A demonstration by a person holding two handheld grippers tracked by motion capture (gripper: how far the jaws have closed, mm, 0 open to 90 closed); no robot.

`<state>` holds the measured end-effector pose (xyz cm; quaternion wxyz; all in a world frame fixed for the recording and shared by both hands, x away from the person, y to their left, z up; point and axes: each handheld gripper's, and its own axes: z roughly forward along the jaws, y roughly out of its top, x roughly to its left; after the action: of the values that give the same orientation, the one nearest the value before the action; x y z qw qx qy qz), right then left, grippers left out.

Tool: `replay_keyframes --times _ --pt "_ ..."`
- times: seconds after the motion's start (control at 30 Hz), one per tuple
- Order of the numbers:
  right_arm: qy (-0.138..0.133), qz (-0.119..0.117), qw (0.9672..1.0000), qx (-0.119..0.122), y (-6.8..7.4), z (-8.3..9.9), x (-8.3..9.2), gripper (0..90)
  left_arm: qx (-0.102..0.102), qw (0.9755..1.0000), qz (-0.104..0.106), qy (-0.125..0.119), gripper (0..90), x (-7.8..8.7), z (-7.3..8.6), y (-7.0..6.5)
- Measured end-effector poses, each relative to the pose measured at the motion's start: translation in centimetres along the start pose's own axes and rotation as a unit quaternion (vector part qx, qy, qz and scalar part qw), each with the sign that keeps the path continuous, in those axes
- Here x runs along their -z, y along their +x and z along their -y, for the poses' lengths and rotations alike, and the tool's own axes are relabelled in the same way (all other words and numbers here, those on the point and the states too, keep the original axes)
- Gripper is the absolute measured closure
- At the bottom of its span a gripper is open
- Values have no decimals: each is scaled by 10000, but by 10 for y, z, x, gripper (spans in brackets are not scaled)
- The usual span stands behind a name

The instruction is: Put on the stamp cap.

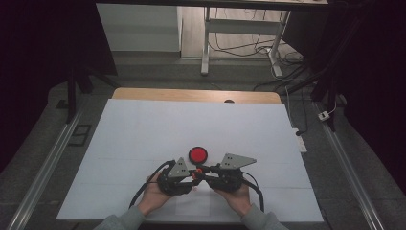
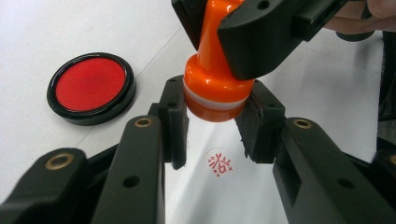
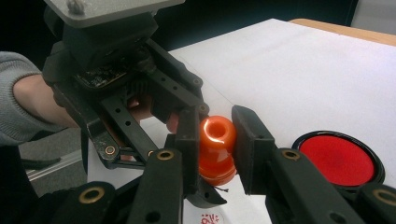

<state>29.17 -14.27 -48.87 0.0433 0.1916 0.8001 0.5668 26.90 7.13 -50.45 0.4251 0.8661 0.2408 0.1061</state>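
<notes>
An orange stamp (image 2: 212, 88) hangs just above the white paper (image 1: 191, 124), held by both grippers. My left gripper (image 2: 212, 122) is shut on the stamp's wide base, one pad on each side. My right gripper (image 3: 215, 135) is shut on the stamp's rounded handle (image 3: 216, 133). On the paper directly under the stamp is a round red imprint (image 2: 220, 163). In the high view the two grippers, left (image 1: 189, 176) and right (image 1: 207, 169), meet tip to tip at the stamp (image 1: 197, 171) near the table's front edge.
A round red ink pad (image 1: 197, 154) in a black case lies open on the paper just beyond the grippers; it also appears as the ink pad (image 2: 91, 86) left of the stamp. The wooden table edge (image 1: 196, 94) shows at the far side.
</notes>
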Motion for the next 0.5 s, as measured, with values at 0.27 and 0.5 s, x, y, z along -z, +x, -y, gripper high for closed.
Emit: replay_keyframes --times 0.27,0.5 --pt "81 16 10000 56 1 -1 0 724 -37 10000 -30 -12 644 -1 0 -1" --pt "177 30 9998 58 1 -3 0 724 -184 9997 -148 21 647 -1 0 -3"
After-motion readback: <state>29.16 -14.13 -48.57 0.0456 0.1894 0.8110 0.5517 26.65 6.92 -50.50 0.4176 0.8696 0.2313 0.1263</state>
